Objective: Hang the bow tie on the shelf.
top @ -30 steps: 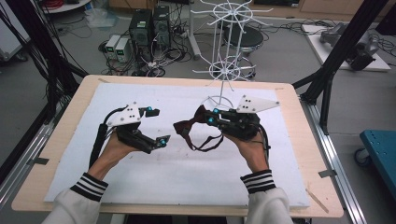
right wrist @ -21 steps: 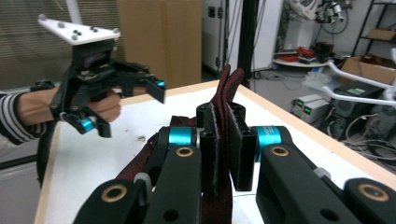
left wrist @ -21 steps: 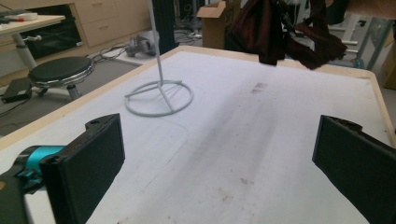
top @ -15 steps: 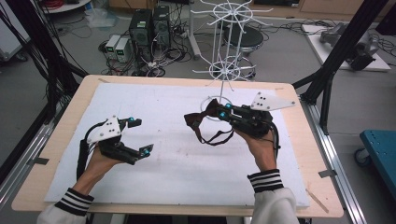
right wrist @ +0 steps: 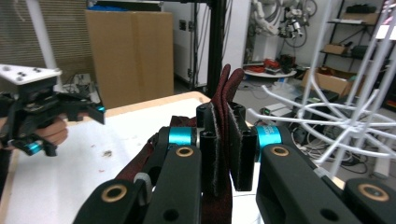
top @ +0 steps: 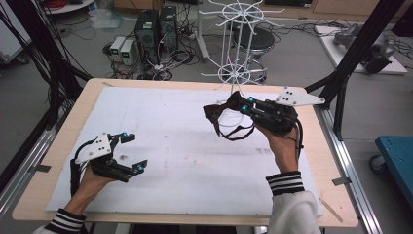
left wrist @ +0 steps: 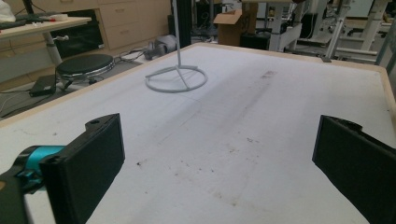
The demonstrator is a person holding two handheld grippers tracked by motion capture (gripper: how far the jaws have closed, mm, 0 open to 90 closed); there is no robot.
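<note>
**Lab counter, 2 hand-held tools, 1 strap lifted near the rack**

A workshop floor with computer towers, cables and a round black stool [top: 258, 36] lies beyond a wooden counter [top: 336, 161] covered by a white sheet [top: 185, 146] that carries faint dark smudges. At the far edge of the sheet stands a white wire rack [top: 237, 44] with spoke-like arms on a thin pole and a ring base, seen in the left tool's view as a ring flat on the sheet.

The right tool [top: 242, 104] is held above the far right part of the counter, near the foot of the rack. Its jaws are clenched on a dark maroon strap [top: 214, 113]; in its own view the fabric [right wrist: 229, 88] is pinched between the 2 pads and stands up above them, with the rack's white wires just beside it on the right. In the high view the rest of the strap hangs in loops below and to the left of the jaws, off the sheet.

The left tool [top: 132, 152] sits low over the near left part of the counter, well apart from the strap. Its jaws are spread wide with bare sheet between them, grasping nothing.
</note>
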